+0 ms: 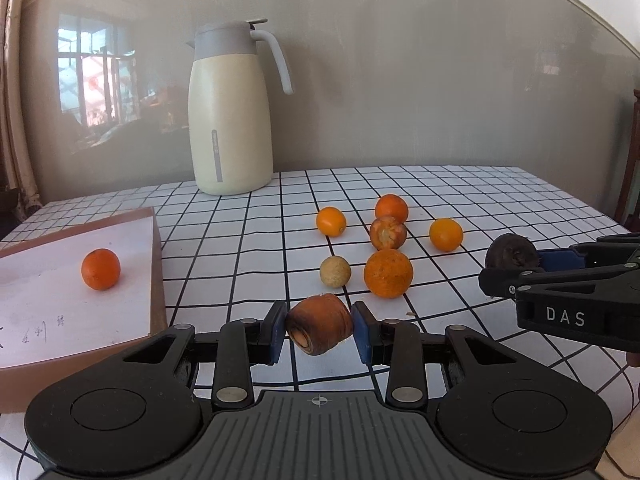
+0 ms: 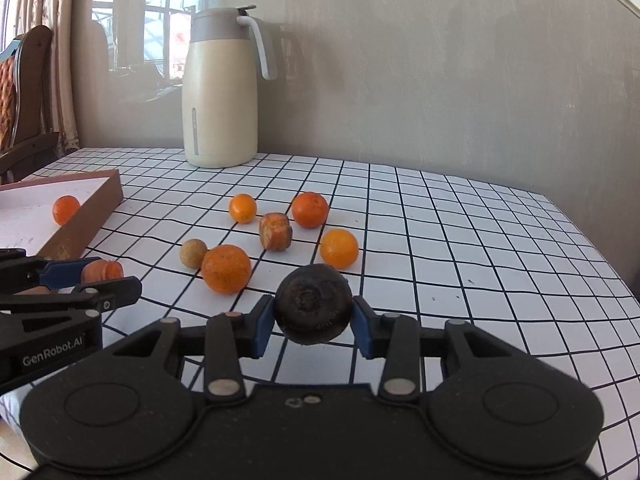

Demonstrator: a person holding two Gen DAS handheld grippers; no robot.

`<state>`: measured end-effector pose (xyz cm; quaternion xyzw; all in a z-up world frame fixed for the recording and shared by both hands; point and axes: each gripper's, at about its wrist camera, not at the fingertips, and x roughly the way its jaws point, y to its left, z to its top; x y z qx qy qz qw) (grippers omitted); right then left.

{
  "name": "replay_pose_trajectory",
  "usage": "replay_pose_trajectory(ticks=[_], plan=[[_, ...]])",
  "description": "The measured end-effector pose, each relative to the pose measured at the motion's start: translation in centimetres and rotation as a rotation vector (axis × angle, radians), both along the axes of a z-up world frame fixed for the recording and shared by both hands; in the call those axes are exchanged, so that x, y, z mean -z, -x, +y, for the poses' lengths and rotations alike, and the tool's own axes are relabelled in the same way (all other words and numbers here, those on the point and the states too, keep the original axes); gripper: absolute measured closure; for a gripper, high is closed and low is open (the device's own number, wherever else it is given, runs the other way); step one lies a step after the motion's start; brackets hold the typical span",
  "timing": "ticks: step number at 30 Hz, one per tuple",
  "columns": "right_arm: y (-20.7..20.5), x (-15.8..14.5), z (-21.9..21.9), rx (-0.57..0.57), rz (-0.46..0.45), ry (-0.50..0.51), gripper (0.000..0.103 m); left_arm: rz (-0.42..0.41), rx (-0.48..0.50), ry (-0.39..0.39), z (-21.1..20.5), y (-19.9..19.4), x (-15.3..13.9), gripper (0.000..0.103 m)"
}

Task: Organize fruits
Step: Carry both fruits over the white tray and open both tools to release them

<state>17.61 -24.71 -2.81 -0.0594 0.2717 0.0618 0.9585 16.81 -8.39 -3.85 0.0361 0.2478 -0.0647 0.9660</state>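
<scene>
My left gripper (image 1: 320,326) is shut on a stubby orange carrot piece (image 1: 320,323), held just above the checked tablecloth. My right gripper (image 2: 313,320) is shut on a dark round fruit (image 2: 313,309); it also shows at the right of the left wrist view (image 1: 512,252). Several oranges lie loose mid-table, among them a large rough one (image 1: 388,273), with a second carrot piece (image 1: 387,233) and a small tan ball-shaped fruit (image 1: 335,272). One orange (image 1: 100,269) sits in the brown shallow box (image 1: 158,264) at the left.
A cream thermos jug (image 1: 230,112) stands at the back of the table near the wall. The box has a white lining with writing. A wooden chair (image 2: 24,100) stands beyond the table's left side. The table's right edge (image 2: 592,240) drops off.
</scene>
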Motion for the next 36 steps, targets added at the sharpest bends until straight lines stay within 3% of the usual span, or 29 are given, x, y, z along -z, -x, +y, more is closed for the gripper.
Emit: replay_pose_trajectory(ticks=[15, 36], plan=[[2.7, -2.9, 3.7, -0.12, -0.1, -0.026, 0.07, -0.095, -0.087, -0.009, 5.4, 3.7, -3.0, 0.067], [3.5, -4.5, 12.5, -0.316, -0.16, -0.064, 0.07, -0.146, -0.276, 0.006, 15.2, 6.7, -4.5, 0.067]])
